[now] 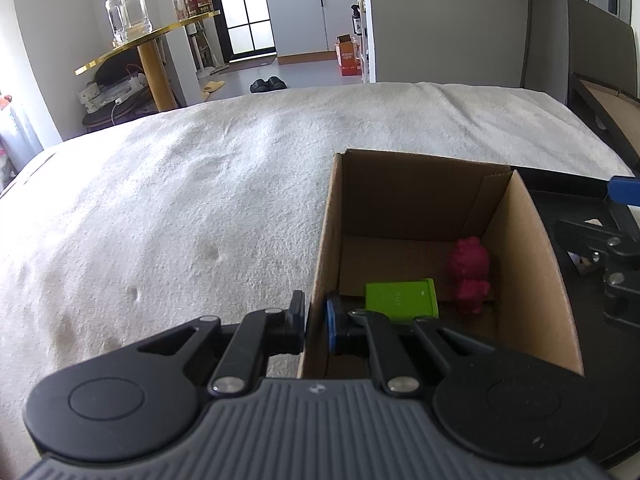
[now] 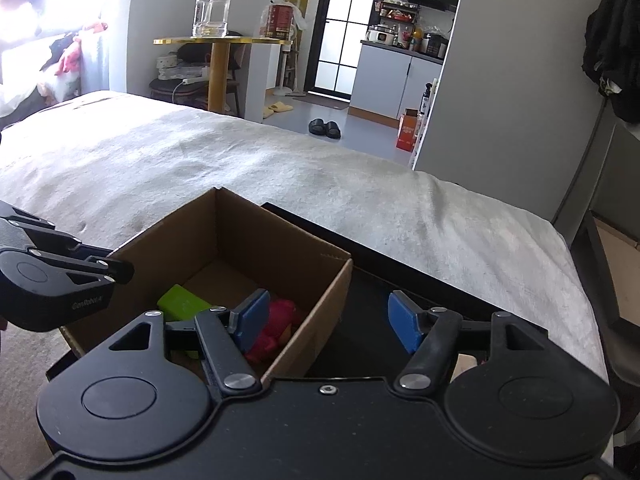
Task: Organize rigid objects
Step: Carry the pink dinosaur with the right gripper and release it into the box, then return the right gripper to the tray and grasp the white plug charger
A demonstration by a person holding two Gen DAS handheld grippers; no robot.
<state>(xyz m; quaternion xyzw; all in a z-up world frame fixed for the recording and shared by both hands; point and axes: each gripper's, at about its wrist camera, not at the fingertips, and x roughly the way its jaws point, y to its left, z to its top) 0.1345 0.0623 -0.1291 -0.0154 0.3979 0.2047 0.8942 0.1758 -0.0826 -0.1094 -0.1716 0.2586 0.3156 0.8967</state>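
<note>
Brown cardboard fills the middle of both my views: an open cardboard box (image 1: 400, 200) sits on the bed (image 1: 180, 208), which is covered with a pale fleecy blanket, and the box's right side lies against a flat black surface (image 2: 360, 304). My left tool (image 1: 316, 322) is clamped on the box's left wall, near its front corner, one black pad outside the cardboard and one blue pad inside, the jaws nearly together with only the wall between them. My right tool (image 2: 324, 322) hangs over the box's right wall, its two blue pads standing well apart with nothing pinched between them; the left pad is above the inside of the box and the right pad is above the black surface. Inside the box, on its floor, lie two things: a lime-green rectangular block (image 1: 401, 300) towards the front, and just beside it, against the right wall, a dark pink bear-shaped toy (image 1: 469, 276). The two nearly touch. From my right wrist view the toy shows just below the left blue pad, apart from it. Beyond the bed stand a gold round side table (image 2: 224, 42) with a clear jar (image 2: 212, 10), and black slippers (image 2: 325, 128) on the floor.
</note>
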